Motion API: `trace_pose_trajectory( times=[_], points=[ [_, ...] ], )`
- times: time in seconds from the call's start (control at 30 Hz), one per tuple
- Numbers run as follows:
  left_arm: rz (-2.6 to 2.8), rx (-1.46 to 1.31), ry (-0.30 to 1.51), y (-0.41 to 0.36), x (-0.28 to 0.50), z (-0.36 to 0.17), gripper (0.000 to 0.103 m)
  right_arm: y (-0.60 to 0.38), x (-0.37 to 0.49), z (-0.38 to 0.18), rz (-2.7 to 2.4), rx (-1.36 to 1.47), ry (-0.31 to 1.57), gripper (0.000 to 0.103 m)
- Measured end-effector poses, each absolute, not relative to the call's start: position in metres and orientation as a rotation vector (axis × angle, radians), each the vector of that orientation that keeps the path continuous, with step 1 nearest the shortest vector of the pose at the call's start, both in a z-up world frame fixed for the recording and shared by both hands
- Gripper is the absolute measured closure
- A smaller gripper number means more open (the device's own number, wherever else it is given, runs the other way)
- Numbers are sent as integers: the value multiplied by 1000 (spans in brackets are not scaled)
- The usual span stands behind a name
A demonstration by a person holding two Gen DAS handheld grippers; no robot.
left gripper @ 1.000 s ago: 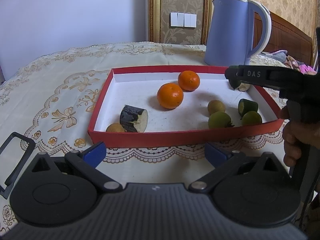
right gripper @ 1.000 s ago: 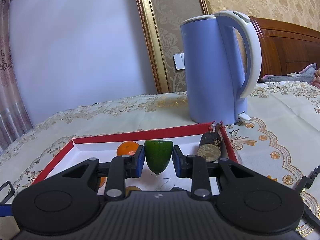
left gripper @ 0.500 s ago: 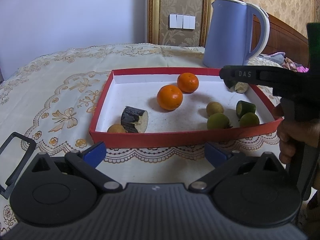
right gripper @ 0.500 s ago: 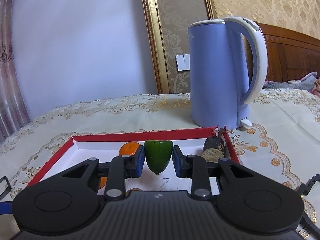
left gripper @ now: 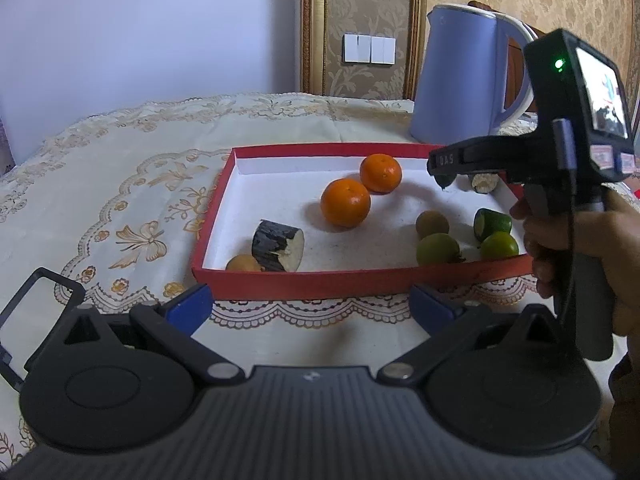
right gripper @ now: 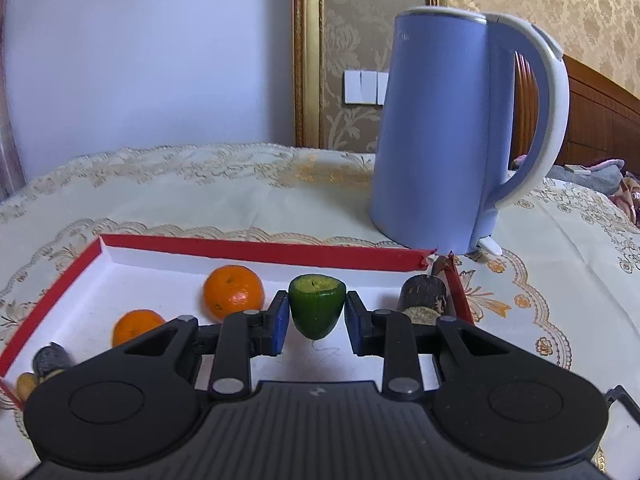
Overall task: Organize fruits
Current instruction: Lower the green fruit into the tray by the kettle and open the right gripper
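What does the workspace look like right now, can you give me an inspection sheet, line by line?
Surface: table under an embroidered cloth.
Job's things: red tray holding two oranges, dark cut chunks, small green and brownish fruits.
Clutter: blue kettle behind the tray.
Grippers: right gripper shut on a green cut piece above the tray; left gripper open, empty, short of the tray.
Cables: thin cable on the right gripper's handle.
Surroundings: wall switches, wooden headboard.

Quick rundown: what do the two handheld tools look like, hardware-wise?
Both are matte black plastic with blue pads, round pivot discs and a ribbed centre. The right tool, seen from the left tool, has a pistol handle, white "DAS" lettering, green LED, small screen and black cable.
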State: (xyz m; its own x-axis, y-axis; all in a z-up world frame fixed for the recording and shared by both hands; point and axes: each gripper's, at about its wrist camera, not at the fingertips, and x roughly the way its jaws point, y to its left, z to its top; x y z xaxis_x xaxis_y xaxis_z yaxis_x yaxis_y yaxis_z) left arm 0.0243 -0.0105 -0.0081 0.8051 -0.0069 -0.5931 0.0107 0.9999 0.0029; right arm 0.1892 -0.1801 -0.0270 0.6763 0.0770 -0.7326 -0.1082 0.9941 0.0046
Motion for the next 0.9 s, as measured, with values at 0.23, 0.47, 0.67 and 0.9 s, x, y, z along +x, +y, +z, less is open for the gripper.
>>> trace_pose_trajectory(
  times=[0.23,0.47,0.67,0.9],
  points=[
    [-9,3,635,-10,23,-6,0,-180,191,-32,97,-39,839,74],
    [-13,6,634,-11,22,-5,0,-179,192,-34,94,-43,847,74],
    [-14,5,634,-11,22,-5,0,-180,193,-34,85,-44,841,74],
    [-14,3,634,-11,22,-5,0,-180,194,-36,84,-41,849,74]
  ],
)
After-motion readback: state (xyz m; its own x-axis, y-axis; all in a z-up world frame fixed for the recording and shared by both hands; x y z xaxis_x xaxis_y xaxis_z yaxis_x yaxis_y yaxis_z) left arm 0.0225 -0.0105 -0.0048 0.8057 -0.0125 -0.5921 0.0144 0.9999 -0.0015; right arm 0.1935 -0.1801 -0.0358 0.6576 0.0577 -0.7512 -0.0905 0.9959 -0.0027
